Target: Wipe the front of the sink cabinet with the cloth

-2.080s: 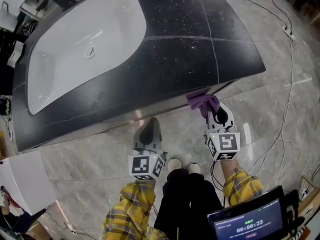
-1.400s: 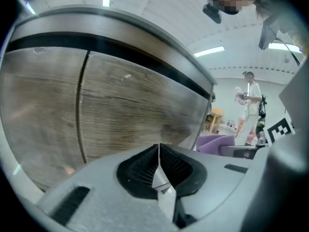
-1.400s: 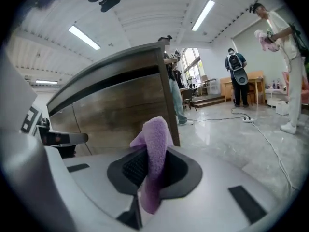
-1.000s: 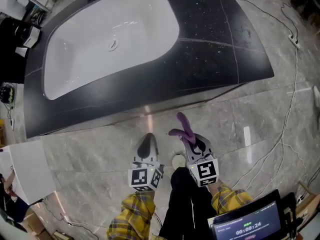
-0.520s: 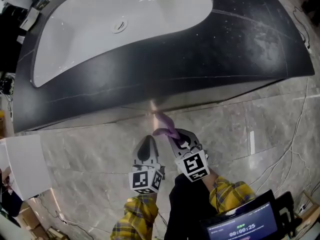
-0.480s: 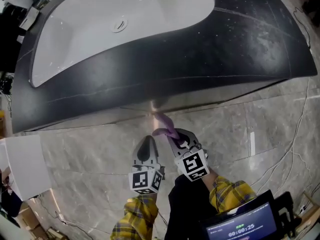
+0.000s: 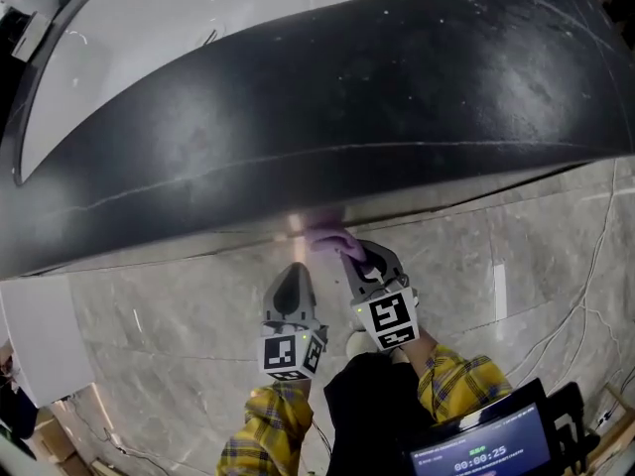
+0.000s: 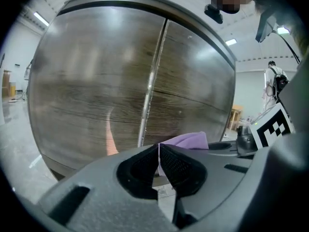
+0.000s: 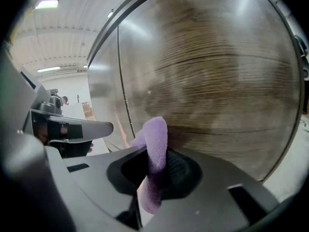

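Purple cloth (image 9: 153, 149) is pinched in the right gripper (image 7: 361, 264), held at, apparently touching, the wood-grain cabinet (image 9: 217, 81) front near its door seam; left gripper (image 7: 294, 280) jaws pressed together, empty, just beside.

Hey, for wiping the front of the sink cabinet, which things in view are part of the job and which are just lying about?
Part of the job: purple cloth; right gripper, shut on it; wood-grain cabinet front.

Just lying about: left gripper, shut and empty; floor cable; white sheet at the left; timer screen.
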`<state>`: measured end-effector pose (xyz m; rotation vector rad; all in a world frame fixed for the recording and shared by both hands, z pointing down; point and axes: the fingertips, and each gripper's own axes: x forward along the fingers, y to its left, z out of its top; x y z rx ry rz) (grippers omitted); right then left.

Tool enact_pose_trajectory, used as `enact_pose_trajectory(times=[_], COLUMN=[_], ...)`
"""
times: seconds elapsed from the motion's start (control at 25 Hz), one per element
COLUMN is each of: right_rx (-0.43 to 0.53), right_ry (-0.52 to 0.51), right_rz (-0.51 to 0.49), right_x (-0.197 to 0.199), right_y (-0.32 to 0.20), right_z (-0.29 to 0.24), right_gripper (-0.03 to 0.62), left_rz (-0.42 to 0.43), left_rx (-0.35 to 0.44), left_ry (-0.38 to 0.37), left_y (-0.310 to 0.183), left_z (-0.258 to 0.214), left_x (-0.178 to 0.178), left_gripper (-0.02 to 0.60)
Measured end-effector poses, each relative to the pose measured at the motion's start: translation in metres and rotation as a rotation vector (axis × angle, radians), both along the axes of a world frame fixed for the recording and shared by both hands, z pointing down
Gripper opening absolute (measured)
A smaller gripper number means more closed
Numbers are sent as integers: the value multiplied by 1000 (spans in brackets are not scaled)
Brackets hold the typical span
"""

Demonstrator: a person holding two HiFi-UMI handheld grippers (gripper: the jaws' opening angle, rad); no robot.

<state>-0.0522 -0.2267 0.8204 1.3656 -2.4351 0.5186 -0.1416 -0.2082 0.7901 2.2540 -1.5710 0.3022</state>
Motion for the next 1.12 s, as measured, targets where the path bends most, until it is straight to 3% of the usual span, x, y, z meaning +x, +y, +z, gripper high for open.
enact_pose_trajectory(times=[0.84, 1.12], right_rx=[0, -8], right_ry=[43, 34], right_rz=[361, 495], right_x=[183, 228], right_y=[1, 1], right_z=[13, 9], right_gripper=[40, 41], left_rz=[233, 298], left_rx=[9, 4], left_ry=[35, 61], left_y=[-23, -24], left_z=[7, 6], left_x=[115, 139], left_gripper=[8, 8])
